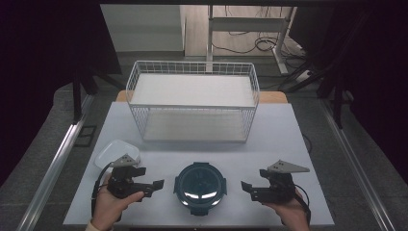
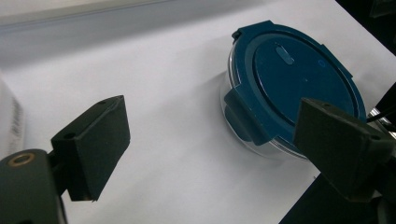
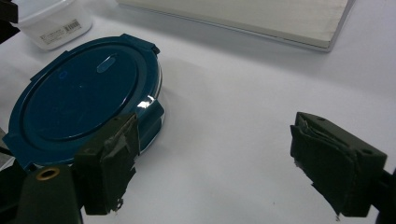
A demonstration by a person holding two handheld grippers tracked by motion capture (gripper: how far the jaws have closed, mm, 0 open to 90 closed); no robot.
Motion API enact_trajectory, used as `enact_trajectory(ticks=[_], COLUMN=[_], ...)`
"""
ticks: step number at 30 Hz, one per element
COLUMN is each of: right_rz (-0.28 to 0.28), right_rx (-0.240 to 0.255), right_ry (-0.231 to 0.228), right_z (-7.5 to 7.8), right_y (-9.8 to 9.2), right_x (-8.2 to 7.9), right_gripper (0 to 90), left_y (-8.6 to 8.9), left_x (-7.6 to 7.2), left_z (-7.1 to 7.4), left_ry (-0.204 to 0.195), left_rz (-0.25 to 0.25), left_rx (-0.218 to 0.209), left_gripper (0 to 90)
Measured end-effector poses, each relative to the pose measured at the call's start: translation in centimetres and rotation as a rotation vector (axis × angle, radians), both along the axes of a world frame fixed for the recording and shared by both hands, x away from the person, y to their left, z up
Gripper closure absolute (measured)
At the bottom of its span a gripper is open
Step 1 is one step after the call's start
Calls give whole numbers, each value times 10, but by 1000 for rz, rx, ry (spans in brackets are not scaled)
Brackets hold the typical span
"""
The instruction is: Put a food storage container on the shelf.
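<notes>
A round clear container with a dark blue clip-on lid (image 1: 199, 187) stands on the white table (image 1: 279, 134) near its front edge, between my two grippers. My left gripper (image 1: 156, 185) is just left of it, pointing at it, jaws open and nothing between them. In the left gripper view the container (image 2: 289, 79) lies ahead and to the right of the open gripper (image 2: 210, 144). My right gripper (image 1: 248, 187) stands a little to the right of the container, also open and empty. The right gripper view shows the lid (image 3: 79, 98) beyond the left jaw of that gripper (image 3: 215, 163).
A white wire basket shelf (image 1: 192, 101) stands at the back middle of the table, its lower board (image 3: 261, 18) ahead of the right gripper. A white plastic tub (image 1: 115, 153) sits at the left, behind the left hand. Dark floor and rails flank the table.
</notes>
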State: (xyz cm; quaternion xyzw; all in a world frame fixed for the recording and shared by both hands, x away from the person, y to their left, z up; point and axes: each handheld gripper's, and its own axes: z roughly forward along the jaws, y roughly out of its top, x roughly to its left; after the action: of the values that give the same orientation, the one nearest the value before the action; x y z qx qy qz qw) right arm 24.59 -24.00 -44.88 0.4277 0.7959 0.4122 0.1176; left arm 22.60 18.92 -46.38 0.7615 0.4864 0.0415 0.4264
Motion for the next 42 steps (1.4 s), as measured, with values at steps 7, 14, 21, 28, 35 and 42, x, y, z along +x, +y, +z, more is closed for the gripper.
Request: enact_trajectory(ticks=[7,14,21,28,35,42], right_rz=[30,15,41,45,42,60], right_rx=[32,132,162,161,169,212], right_ry=[31,64,123,169,200,246], right_z=[2,-1,-5,-9,-12,-12], right_y=[1,-3,3,13,19,37], right_x=[0,3,5,5,5,6], right_gripper=[161,177,188,181,172,166], left_y=[-1,-4,-4,-7,-19,-30], left_x=[0,2,5,6,7,16], left_z=[-6,-10,-16,-19,-20,-21], left_ry=[15,32,77,100,124,175], left_rz=[19,15,-8,-31,-44,-60], left_rx=[-64,-94,-156,-194,-183,-219], left_gripper=[140,140,141,151,152,128])
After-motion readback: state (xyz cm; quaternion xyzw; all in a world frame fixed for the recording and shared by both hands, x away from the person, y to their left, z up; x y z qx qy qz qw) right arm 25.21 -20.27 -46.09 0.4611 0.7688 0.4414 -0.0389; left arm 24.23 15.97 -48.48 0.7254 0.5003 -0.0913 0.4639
